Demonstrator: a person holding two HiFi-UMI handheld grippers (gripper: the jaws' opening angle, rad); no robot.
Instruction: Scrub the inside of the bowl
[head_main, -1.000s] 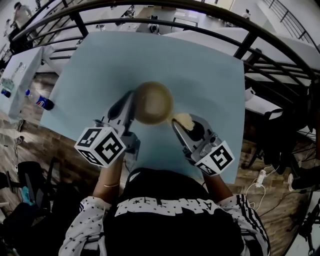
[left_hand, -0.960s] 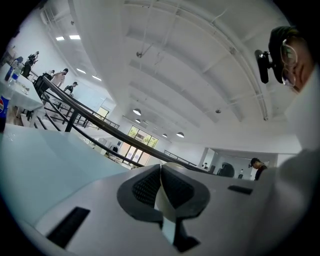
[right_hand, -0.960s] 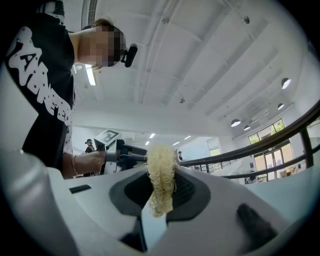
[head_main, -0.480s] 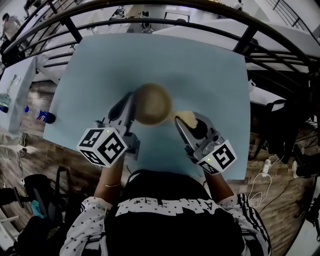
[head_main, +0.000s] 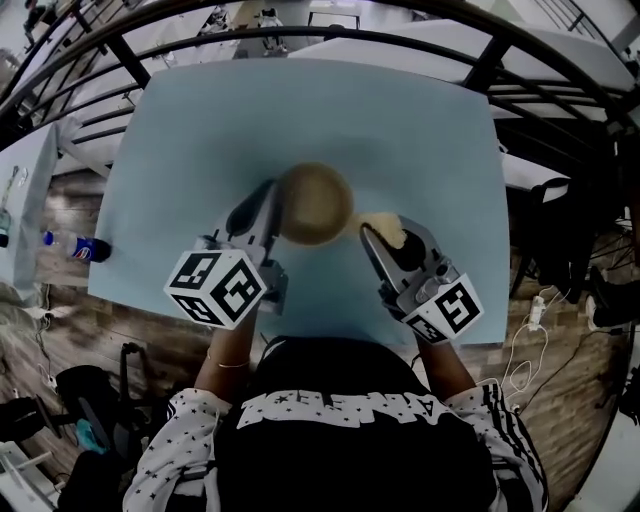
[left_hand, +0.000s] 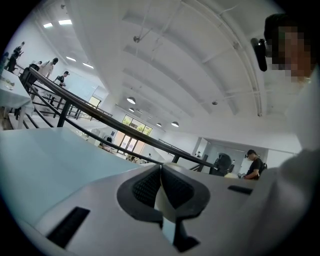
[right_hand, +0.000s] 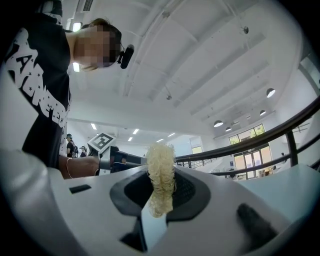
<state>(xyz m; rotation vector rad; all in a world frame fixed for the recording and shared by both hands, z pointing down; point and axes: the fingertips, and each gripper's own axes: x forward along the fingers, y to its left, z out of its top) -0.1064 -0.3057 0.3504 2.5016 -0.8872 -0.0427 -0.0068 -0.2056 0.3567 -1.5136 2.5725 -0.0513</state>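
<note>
Bowl (head_main: 318, 203), tan and round, is seen above the middle of the pale blue table (head_main: 300, 110); whether it rests on the top or is lifted cannot be told. Its left rim is pinched by the left gripper (head_main: 274, 200), whose jaws are closed narrowly on the thin pale wall in the left gripper view. At the bowl's right near side, outside the rim and just beside it, a pale fibrous scrubber (head_main: 386, 227) is clamped upright between the jaws of the right gripper (head_main: 380, 234). Contact between scrubber and bowl cannot be made out. One bowl, one scrubber, two grippers and one table are counted. One bottle (head_main: 75, 245) is seen on the wooden floor at far left.
</note>
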